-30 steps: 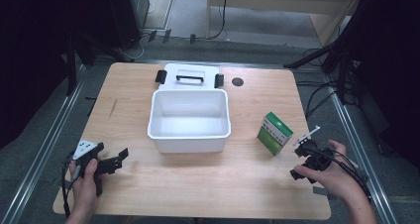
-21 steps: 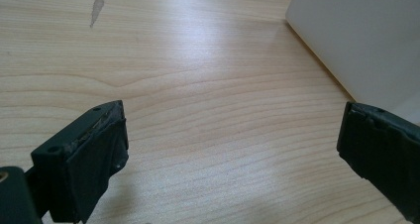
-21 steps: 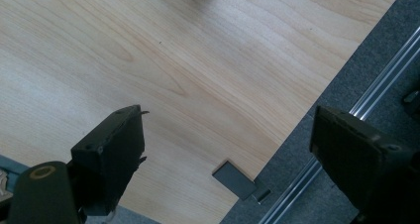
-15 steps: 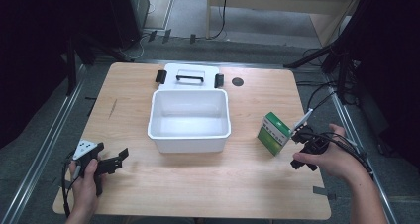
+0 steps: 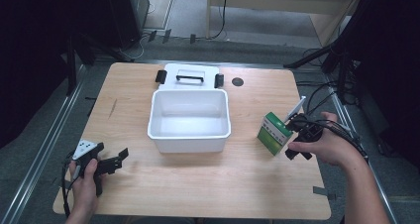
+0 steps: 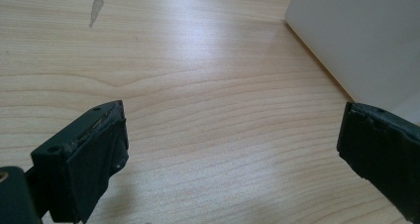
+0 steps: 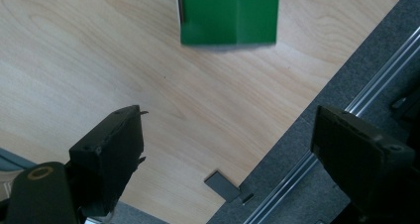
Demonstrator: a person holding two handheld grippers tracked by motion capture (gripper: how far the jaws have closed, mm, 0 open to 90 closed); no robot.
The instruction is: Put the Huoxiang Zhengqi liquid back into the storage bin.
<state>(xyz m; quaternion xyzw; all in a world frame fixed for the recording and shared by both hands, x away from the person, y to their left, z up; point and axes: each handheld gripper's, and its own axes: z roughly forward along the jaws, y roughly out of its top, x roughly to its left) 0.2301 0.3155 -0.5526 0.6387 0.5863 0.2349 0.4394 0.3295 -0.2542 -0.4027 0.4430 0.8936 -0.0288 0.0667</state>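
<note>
A green and white box [image 5: 275, 133] stands on the wooden table [image 5: 198, 184], right of a white open bin [image 5: 189, 120]. My right gripper [image 5: 294, 139] is open just right of the box, jaws wide apart; in the right gripper view the box's green side [image 7: 228, 15] lies ahead of the gap, with nothing between the fingers [image 7: 111, 154]. At the front left my left gripper [image 5: 115, 160] rests open, pointing toward the bin. The left gripper view shows bare wood between its fingers [image 6: 89, 159] and the bin's white wall [image 6: 361, 40] to the right.
The bin's white lid [image 5: 189, 77] with black handle and latches lies flat behind the bin. A dark round grommet [image 5: 237, 82] sits at the table's back. Metal rails [image 5: 44, 149] run along both sides, with grey floor and cables beyond the right edge.
My right gripper has moved up and left from the table's right front edge to beside the green box. The left gripper has stayed put.
</note>
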